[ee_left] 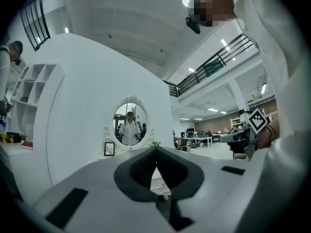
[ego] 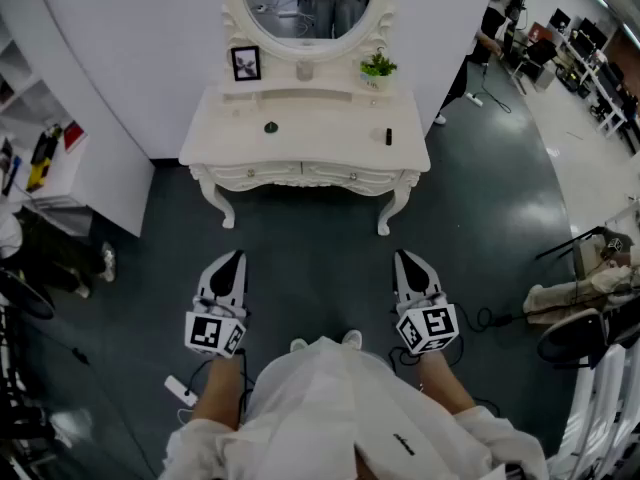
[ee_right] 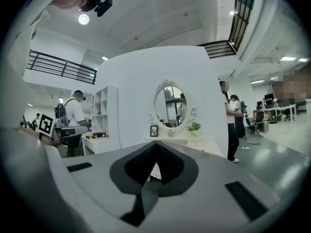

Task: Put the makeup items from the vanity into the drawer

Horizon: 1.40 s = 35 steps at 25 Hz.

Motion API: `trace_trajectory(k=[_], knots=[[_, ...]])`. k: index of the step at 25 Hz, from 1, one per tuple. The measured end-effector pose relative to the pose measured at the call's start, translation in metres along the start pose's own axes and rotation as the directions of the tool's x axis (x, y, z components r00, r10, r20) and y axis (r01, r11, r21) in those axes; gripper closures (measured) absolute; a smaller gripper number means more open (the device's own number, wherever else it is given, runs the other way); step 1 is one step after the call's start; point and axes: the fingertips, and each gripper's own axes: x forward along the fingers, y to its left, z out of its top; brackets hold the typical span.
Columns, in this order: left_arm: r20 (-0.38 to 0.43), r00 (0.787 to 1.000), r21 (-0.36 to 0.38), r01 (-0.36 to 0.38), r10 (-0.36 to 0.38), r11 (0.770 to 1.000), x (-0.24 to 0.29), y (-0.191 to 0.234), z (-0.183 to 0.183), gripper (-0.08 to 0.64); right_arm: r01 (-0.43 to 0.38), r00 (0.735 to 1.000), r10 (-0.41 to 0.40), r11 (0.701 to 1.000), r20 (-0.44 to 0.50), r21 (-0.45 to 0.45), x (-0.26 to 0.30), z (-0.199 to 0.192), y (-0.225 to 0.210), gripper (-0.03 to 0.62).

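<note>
On vanity (ego: 330,156), dark tube (ego: 389,136) well ahead of right tool (ego: 404,256).

Left tool (ego: 233,258): jaws together, tips meeting, nothing between. Right tool (ego: 404,258): jaws likewise closed and empty. Both held out ahead of torso, side by side, well apart, pointing forward, roughly level. Marker cube at rear of each: left cube (ego: 214,332), right cube (ego: 428,328). Bare left forearm (ego: 222,393) and right forearm (ego: 446,388) reach forward from white sleeves.
</note>
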Motion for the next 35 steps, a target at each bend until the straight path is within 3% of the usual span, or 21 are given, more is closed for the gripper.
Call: trace_trajectory(k=[12,18,19,20,23,27,35], knots=[[0.01,1.0,0.01,0.006,-0.006,1.0,-0.009,-0.003,0.008,0.534,-0.021,1.0,0.021,1.0,0.01,0.009,-0.006,0.0,0.018,0.575],[0.041,0.999,-0.061,0.035,-0.033,0.998,-0.016,0.0,0.011,0.523,-0.03,1.0,0.029,0.999,0.006,0.015,-0.005,-0.001,0.034,0.574],[0.045,0.998,-0.072,0.046,-0.042,0.996,-0.016,0.001,0.011,0.457,-0.028,1.0,0.028,0.999,0.005,0.015,-0.005,-0.001,0.037,0.575],[0.043,0.998,-0.079,0.054,-0.051,0.995,-0.015,0.001,0.009,0.339,-0.026,1.0,0.026,1.0,0.003,0.014,-0.004,-0.002,0.04,0.575],[0.03,0.998,-0.08,0.06,-0.058,0.995,-0.016,0.005,0.005,0.232,-0.028,1.0,0.028,1.0,-0.001,0.012,0.0,-0.004,0.052,0.574],[0.014,0.999,-0.093,0.047,-0.046,0.995,-0.023,0.016,0.0,0.184,-0.025,1.0,0.025,1.0,-0.012,0.017,0.005,-0.007,0.071,0.574],[-0.014,0.999,-0.11,0.049,-0.051,0.993,-0.03,0.04,-0.012,0.178,-0.02,0.999,0.021,1.0,-0.031,0.018,0.015,-0.016,0.098,0.574]])
